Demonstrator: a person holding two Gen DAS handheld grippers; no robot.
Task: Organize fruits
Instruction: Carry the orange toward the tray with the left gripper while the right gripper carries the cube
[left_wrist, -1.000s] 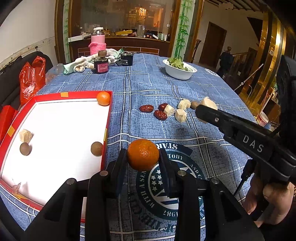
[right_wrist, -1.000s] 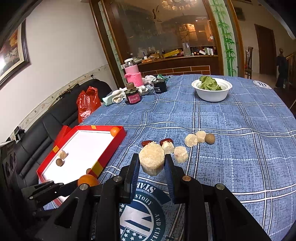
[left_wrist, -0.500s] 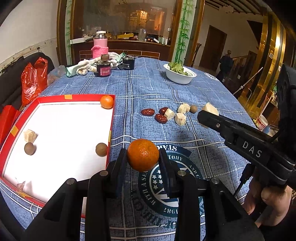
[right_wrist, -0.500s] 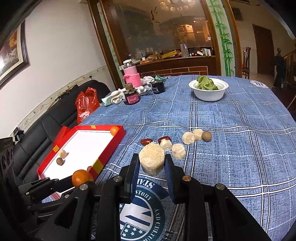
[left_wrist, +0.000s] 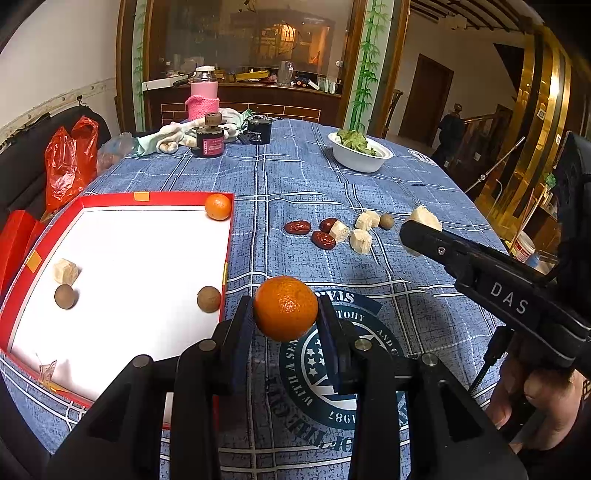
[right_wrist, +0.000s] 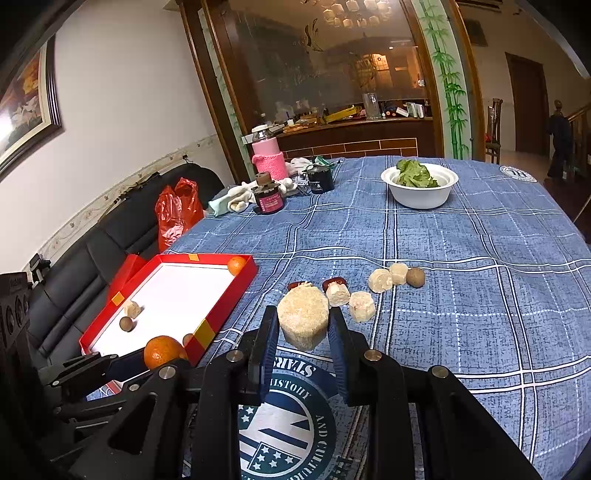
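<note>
Lettering first: "DAS" in white on the side of my right gripper (left_wrist: 421, 229), seen from the left wrist view. Round emblem (left_wrist: 332, 373) printed on the blue checked cloth under both grippers reads partly "WITH A SE...", "1987", "AND CULTUR..."; rest cut off. Labels on the dark jars at the far end too small to read.

Red tray (left_wrist: 227, 251) with white floor sits at the surface's left edge, its right wall just beside my left gripper (left_wrist: 285, 317). Tray mostly bare: small orange in far right corner, two brown round fruits, one pale chunk. Cloth between tray and loose pile of red dates, pale chunks and a brown fruit is free. White bowl (right_wrist: 419, 195) of greens further back.

Left jaws clamped on the orange (left_wrist: 285, 308), lifted above the cloth, right of the tray. Right jaws clamped on a pale cylindrical chunk (right_wrist: 303, 319), also off the surface, near the pile.
</note>
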